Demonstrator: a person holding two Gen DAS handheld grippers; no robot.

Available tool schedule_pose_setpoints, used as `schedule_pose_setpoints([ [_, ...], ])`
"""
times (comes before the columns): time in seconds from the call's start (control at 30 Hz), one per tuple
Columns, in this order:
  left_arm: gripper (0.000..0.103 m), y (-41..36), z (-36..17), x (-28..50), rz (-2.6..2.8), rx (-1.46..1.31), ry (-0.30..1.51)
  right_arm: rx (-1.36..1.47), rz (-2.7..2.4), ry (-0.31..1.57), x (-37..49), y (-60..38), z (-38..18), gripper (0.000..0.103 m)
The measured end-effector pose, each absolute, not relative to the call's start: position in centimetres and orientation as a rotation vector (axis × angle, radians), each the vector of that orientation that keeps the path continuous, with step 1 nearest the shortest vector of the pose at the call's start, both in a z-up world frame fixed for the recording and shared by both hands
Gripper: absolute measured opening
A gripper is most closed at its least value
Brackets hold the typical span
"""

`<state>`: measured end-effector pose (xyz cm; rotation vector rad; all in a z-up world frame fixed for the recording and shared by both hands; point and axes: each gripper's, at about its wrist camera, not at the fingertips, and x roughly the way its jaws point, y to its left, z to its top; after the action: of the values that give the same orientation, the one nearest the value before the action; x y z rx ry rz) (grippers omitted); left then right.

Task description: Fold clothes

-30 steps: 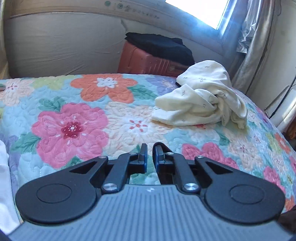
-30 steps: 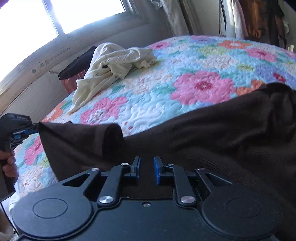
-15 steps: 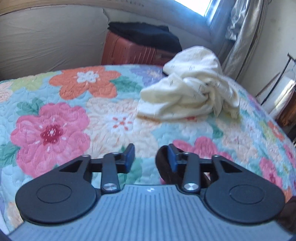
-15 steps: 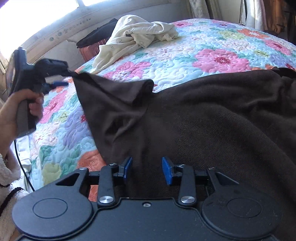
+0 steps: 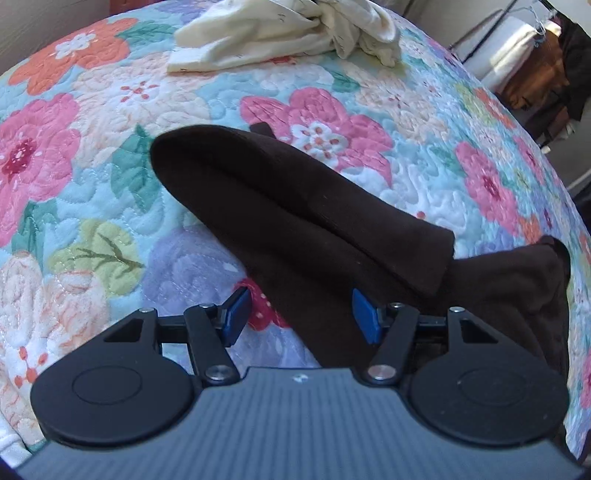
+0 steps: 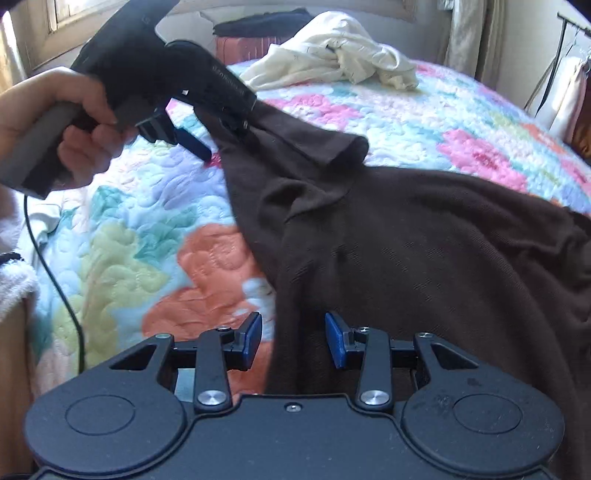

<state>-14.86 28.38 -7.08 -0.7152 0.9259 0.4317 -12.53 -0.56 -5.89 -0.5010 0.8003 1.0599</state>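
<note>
A dark brown garment [image 6: 424, 240] lies spread on the floral quilt [image 6: 122, 251]. Its sleeve [image 5: 295, 206] stretches away from my left gripper [image 5: 299, 314], whose jaws are open with the brown cloth lying between them. In the right wrist view my left gripper [image 6: 225, 136] is at the garment's upper left corner, held in a hand. My right gripper [image 6: 293, 339] is open, with the garment's near edge between its blue pads [image 6: 336, 339]. A crumpled cream garment [image 6: 332, 59] lies at the far side of the bed; it also shows in the left wrist view [image 5: 280, 33].
A red case [image 6: 251, 48] with a black cloth on it stands behind the bed under the window. Curtains [image 6: 465, 33] hang at the right. Hanging clothes [image 5: 543, 74] are on a rack at the far right. A white cloth [image 5: 11, 446] lies at the bed's left edge.
Both grippers have opened wider. The left one has tipped down and moved right over the brown sleeve. The brown garment has dropped flatter onto the quilt.
</note>
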Motion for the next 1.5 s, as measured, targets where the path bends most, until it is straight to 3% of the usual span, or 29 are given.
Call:
schedule_pose_setpoints([
  [0.07, 0.065, 26.9, -7.1, -14.7, 0.293, -0.718, 0.949, -0.399, 1.049, 0.839, -11.0, -1.6, -5.7, 0.025],
  [0.1, 0.067, 25.9, -7.0, -14.8, 0.240, -0.703, 0.953, -0.344, 1.042, 0.862, -10.1, -2.1, -5.7, 0.010],
  [0.13, 0.069, 24.9, -6.9, -14.7, 0.203, -0.667, 0.965, -0.301, 1.027, 0.879, -9.4, -2.6, -5.7, 0.009],
  [0.33, 0.069, 19.3, -7.1, -13.2, 0.122, -0.342, 1.045, -0.088, 0.948, 0.976, -5.8, -5.4, -6.9, 0.005],
  [0.43, 0.075, 16.9, -7.8, -12.9, 0.089, -0.180, 1.090, -0.125, 0.929, 0.955, -5.8, -5.5, -7.1, 0.005],
  [0.87, 0.083, 11.5, -7.7, -13.1, 0.042, 0.225, 1.021, -0.049, 0.911, 0.995, -4.5, -5.6, -8.4, 0.005],
  [1.17, 0.081, 11.6, -6.7, -13.1, -0.120, 0.116, 1.044, -0.054, 0.884, 1.059, -3.5, -5.2, -8.7, 0.005],
  [1.33, 0.083, 10.1, -7.9, -12.8, -0.057, 0.226, 1.028, -0.065, 0.900, 1.081, -3.3, -5.1, -8.5, 0.008],
  [1.37, 0.067, 10.0, -7.8, -12.8, -0.059, 0.227, 1.007, -0.056, 0.903, 1.085, -3.3, -5.2, -8.5, 0.009],
  [1.4, 0.044, 9.9, -7.5, -12.9, -0.076, 0.210, 1.005, -0.046, 0.906, 1.089, -3.3, -5.3, -8.5, 0.011],
  [1.43, 0.012, 9.9, -7.1, -13.0, -0.096, 0.190, 1.008, -0.023, 0.912, 1.092, -3.3, -5.4, -8.6, 0.015],
  [1.5, 0.010, 10.0, -5.9, -13.7, -0.077, 0.180, 0.974, 0.045, 0.942, 1.097, -3.2, -6.0, -8.4, 0.018],
])
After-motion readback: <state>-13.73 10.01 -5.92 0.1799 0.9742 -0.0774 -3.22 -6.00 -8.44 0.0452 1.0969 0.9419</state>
